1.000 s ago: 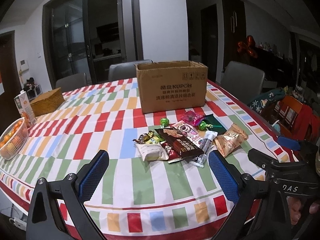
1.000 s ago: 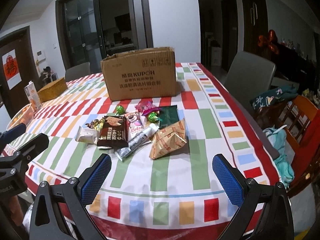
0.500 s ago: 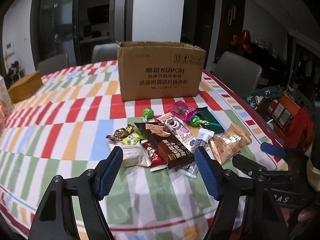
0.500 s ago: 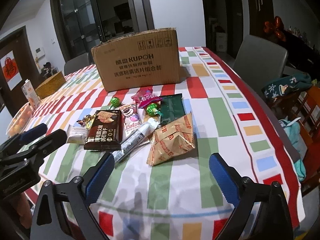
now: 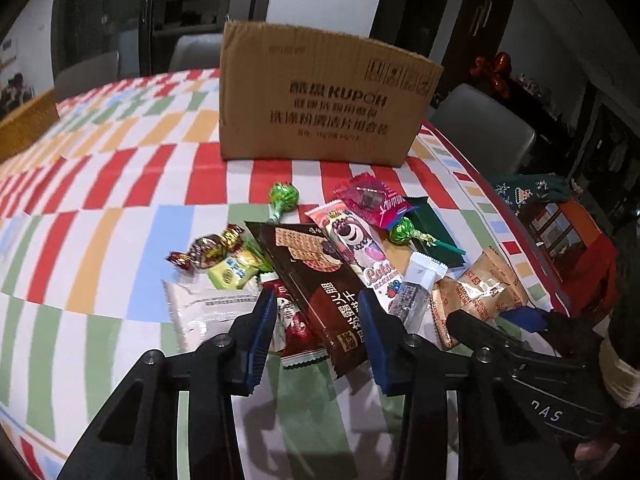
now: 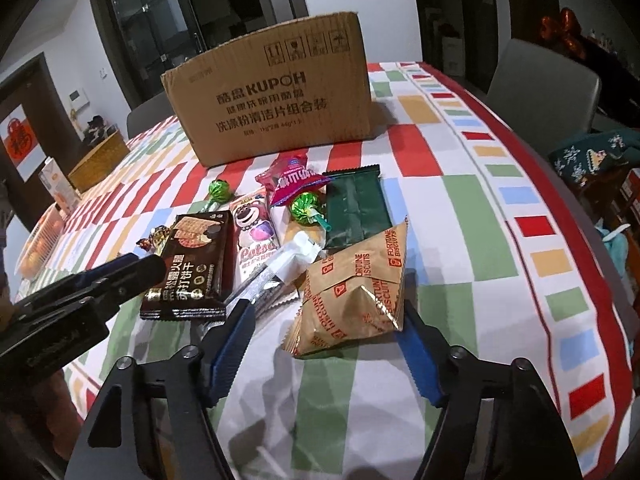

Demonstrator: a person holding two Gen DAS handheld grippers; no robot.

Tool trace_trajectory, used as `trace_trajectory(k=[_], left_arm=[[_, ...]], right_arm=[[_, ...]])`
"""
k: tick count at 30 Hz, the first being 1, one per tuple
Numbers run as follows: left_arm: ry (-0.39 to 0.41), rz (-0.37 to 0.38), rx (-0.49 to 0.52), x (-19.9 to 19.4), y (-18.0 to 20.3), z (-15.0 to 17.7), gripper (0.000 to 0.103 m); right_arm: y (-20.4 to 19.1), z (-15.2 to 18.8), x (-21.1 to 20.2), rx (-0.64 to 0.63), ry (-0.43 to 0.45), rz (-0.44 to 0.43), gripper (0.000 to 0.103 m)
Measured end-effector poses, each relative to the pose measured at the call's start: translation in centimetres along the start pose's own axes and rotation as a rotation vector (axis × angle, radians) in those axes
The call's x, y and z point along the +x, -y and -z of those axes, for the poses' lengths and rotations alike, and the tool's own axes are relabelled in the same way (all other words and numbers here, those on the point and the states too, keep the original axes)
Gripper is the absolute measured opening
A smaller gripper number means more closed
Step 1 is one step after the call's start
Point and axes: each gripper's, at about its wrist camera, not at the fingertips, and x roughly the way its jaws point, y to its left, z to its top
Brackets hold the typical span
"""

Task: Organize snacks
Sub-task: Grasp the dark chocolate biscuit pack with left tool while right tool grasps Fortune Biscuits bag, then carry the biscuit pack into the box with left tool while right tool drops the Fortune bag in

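The left gripper (image 5: pixel 318 314) is being closed around the dark cracker packet (image 5: pixel 316 288), the right gripper (image 6: pixel 326 328) around the fortune-biscuit bag (image 6: pixel 352 292), both unpinched on the tabletop (image 6: pixel 472 216); lifting toward the cardboard box (image 6: pixel 276 100) is probably being required next.

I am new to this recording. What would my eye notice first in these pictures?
A heap of bright snack packets lies on the striped tablecloth, before a brown cardboard box. The left gripper is closing around the dark cracker pack, and the right gripper around the golden Fortune Biscuits bag.

Grey chair (image 6: pixel 544 80), wicker box (image 6: pixel 100 156), perhaps oranges (image 6: pixel 34 248).
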Motion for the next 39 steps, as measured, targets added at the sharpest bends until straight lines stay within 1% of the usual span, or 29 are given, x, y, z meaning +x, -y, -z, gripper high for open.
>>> trace_trajectory(k=[3,6,9,15,16,17,20,26,30,32,34,37,39], left_arm=[[-0.030,0.020,-0.030,1.0,-0.3,-0.3,0.038],[-0.045,0.038,-0.044,1.7,-0.3,-0.4,0.038],[-0.046,0.039,-0.059,2.2,-0.4,-0.8,0.039],[-0.048,0.053,-0.072,3.1,-0.6,-1.6,0.038],[-0.048,0.058,-0.070,3.2,-0.6,-1.7,0.036],[-0.049,0.061,-0.067,3.3,-0.6,-1.8,0.033],[-0.046,0.081,-0.072,3.2,-0.8,-2.1,0.026],[-0.011,0.094,-0.035,1.9,-0.3,-2.1,0.018],[0.001,0.096,-0.021,1.0,0.2,-2.0,0.016],[0.006,0.107,-0.008,0.6,0.6,-2.0,0.013],[0.009,0.104,0.008,0.3,1.0,-1.8,0.013],[0.002,0.109,0.000,0.1,1.1,-1.7,0.013],[0.011,0.107,0.003,-0.3,1.2,-1.6,0.013]], right_arm=[[0.1,-0.2,0.7,0.005,-0.015,-0.005,0.069],[0.2,-0.4,1.3,0.008,-0.027,-0.015,0.067],[0.3,-0.5,1.8,0.015,-0.036,-0.021,0.065],[0.1,-0.9,2.3,0.011,-0.040,-0.034,0.055],[0.1,-0.9,2.4,0.013,-0.042,-0.039,0.050],[0.0,-1.0,2.4,0.015,-0.045,-0.043,0.044],[-0.1,-1.1,2.5,0.011,-0.048,-0.039,0.040],[-0.5,-1.1,1.5,-0.010,-0.024,-0.036,0.039],[-0.3,-1.4,0.8,0.001,-0.013,-0.044,0.039],[-0.3,-1.4,0.4,0.005,-0.003,-0.053,0.038],[-0.5,-1.5,-0.2,0.005,0.011,-0.064,0.038],[-0.7,-1.5,-0.8,-0.003,0.027,-0.067,0.038],[-0.9,-1.5,-1.1,-0.004,0.031,-0.075,0.038]])
